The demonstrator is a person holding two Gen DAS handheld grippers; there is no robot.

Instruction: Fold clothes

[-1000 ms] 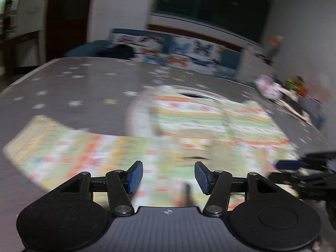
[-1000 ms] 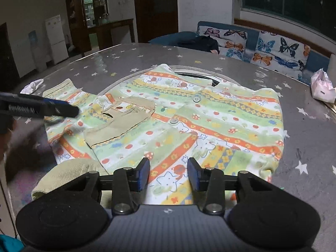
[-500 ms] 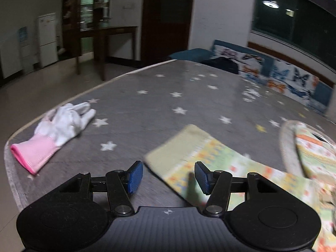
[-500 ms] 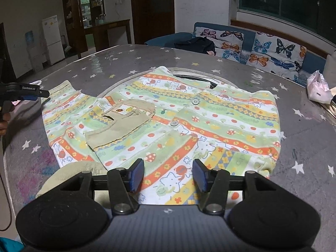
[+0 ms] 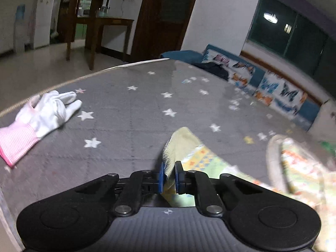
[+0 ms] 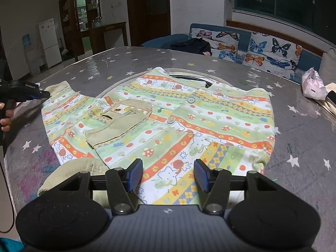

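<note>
Left gripper [image 5: 168, 175] is closing, pads pinching the sleeve cuff [image 5: 178, 147] for a likely fold inward, while the shirt [image 6: 189, 121] lies flat on the table [image 6: 304, 147] beneath the right gripper [image 6: 168, 175], its jaws apart and empty.

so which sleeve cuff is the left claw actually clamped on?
The far cuff, on the sleeve stretched out flat toward the white glove. The left claw is closing on its ribbed edge. The near cuff, by the right claw, lies ungripped.
</note>
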